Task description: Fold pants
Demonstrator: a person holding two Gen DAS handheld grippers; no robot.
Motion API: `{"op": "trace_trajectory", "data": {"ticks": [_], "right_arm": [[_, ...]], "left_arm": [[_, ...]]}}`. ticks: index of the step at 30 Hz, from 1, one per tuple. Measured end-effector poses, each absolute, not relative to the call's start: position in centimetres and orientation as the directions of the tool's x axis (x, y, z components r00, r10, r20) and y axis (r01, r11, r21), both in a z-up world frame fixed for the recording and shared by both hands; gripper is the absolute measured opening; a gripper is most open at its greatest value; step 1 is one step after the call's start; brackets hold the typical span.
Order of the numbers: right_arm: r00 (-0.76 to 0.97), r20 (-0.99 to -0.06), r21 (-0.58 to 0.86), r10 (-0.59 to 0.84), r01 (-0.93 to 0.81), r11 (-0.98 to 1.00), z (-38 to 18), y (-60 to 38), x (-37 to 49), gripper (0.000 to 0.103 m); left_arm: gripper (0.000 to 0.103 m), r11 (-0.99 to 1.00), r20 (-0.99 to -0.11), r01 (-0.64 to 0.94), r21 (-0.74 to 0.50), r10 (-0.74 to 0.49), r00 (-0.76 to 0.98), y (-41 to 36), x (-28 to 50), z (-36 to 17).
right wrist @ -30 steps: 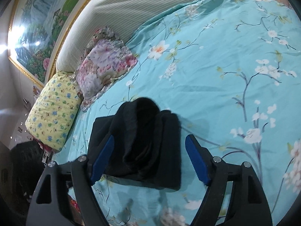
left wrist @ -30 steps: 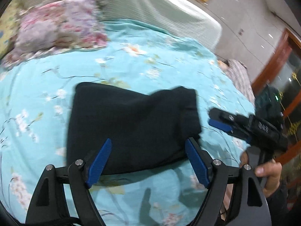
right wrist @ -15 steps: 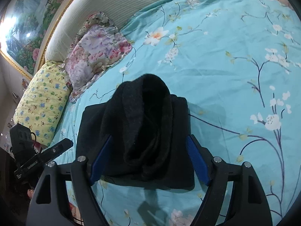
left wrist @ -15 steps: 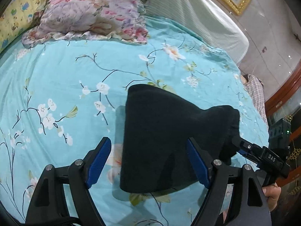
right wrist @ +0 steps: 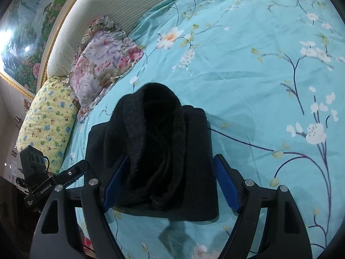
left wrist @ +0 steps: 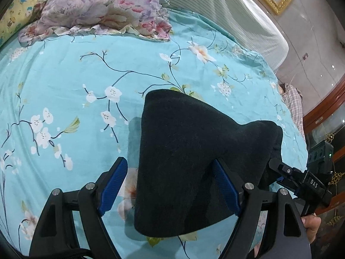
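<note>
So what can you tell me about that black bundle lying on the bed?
The black pants are a soft, fuzzy, knit-looking fabric, already folded into a compact stack on the turquoise floral bedspread. From the right camera the layered folded edges bulge up in a rounded hump. Both grippers are open, their blue fingers straddling the bundle; whether they touch it is unclear. A thin dark thread trails from its near edge.

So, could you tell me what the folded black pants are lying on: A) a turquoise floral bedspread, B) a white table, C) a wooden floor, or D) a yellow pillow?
A: the pants lie on the turquoise bedspread printed with white blossoms, well apart from the yellow pillow at the bed's head.
</note>
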State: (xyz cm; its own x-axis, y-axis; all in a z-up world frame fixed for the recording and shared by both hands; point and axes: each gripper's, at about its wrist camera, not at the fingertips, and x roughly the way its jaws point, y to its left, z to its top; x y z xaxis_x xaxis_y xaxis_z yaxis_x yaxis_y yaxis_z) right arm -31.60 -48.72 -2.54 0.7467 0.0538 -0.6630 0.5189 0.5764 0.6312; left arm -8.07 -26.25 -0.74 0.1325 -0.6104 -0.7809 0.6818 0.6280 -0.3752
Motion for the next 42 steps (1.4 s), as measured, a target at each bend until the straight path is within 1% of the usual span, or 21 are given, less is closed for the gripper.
{"op": "trace_trajectory", "data": {"ticks": [6,9,13,15,18,19,20,22,23,24,25,26,30,32,36,42], "right_arm": [[0.746,-0.664,0.637,0.052,0.527,0.562,-3.8,-49.0,-32.4,0.079],[0.749,-0.661,0.631,0.047,0.52,0.575,-3.7,-48.8,-32.6,0.076],[0.754,-0.653,0.643,0.067,0.507,0.574,-4.1,-48.9,-32.6,0.07],[0.761,-0.644,0.657,0.078,0.498,0.565,-4.3,-49.0,-32.6,0.07],[0.764,-0.639,0.661,0.086,0.489,0.568,-4.4,-49.0,-32.4,0.069],[0.765,-0.638,0.663,0.091,0.485,0.571,-4.4,-48.9,-32.3,0.068],[0.766,-0.635,0.666,0.1,0.478,0.572,-4.5,-48.9,-32.1,0.066],[0.768,-0.632,0.67,0.103,0.475,0.571,-4.6,-48.8,-32.0,0.065],[0.77,-0.629,0.674,0.105,0.473,0.568,-4.7,-48.8,-32.0,0.065],[0.773,-0.625,0.677,0.107,0.468,0.568,-4.8,-48.8,-32.0,0.063],[0.774,-0.624,0.677,0.108,0.467,0.568,-4.8,-48.8,-31.9,0.063],[0.775,-0.622,0.678,0.109,0.464,0.57,-4.8,-48.8,-32.0,0.062],[0.783,-0.61,0.684,0.122,0.442,0.58,-4.7,-48.5,-31.9,0.049],[0.782,-0.612,0.673,0.12,0.434,0.599,-4.3,-48.2,-31.9,0.045],[0.795,-0.594,0.668,0.118,0.407,0.623,-3.2,-47.8,-31.7,0.04],[0.814,-0.568,0.666,0.121,0.369,0.648,-1.5,-47.4,-31.0,0.039]], "left_arm": [[0.082,0.621,-0.79,0.689,-0.375,-0.603,0.113,-27.3,-8.2,-1.5],[0.082,0.625,-0.798,0.69,-0.365,-0.592,0.115,-27.8,-8.2,-1.9],[0.083,0.644,-0.815,0.692,-0.326,-0.563,0.14,-28.3,-8.4,-2.2],[0.085,0.655,-0.823,0.697,-0.291,-0.544,0.167,-28.7,-8.7,-2.2],[0.084,0.669,-0.836,0.7,-0.249,-0.514,0.194,-29.1,-9.1,-2.3],[0.082,0.671,-0.838,0.7,-0.245,-0.51,0.195,-29.3,-9.2,-2.4],[0.078,0.669,-0.84,0.701,-0.247,-0.509,0.19,-29.4,-9.2,-2.4],[0.076,0.675,-0.845,0.7,-0.233,-0.496,0.197,-29.6,-9.4,-2.5],[0.072,0.675,-0.846,0.701,-0.231,-0.495,0.197,-29.7,-9.4,-2.5],[0.066,0.671,-0.845,0.704,-0.232,-0.498,0.196,-29.8,-9.5,-2.4],[0.063,0.667,-0.843,0.709,-0.228,-0.5,0.2,-29.8,-9.7,-2.2],[0.058,0.665,-0.841,0.713,-0.221,-0.5,0.206,-29.8,-10.0,-2.1],[0.039,0.667,-0.834,0.722,-0.187,-0.496,0.242,-29.8,-11.0,-1.3],[0.035,0.668,-0.829,0.724,-0.171,-0.494,0.261,-29.7,-11.4,-0.8],[0.031,0.669,-0.817,0.726,-0.159,-0.502,0.283,-29.3,-11.8,0.4],[0.03,0.677,-0.804,0.719,-0.154,-0.509,0.308,-28.2,-11.9,2.1]]}}
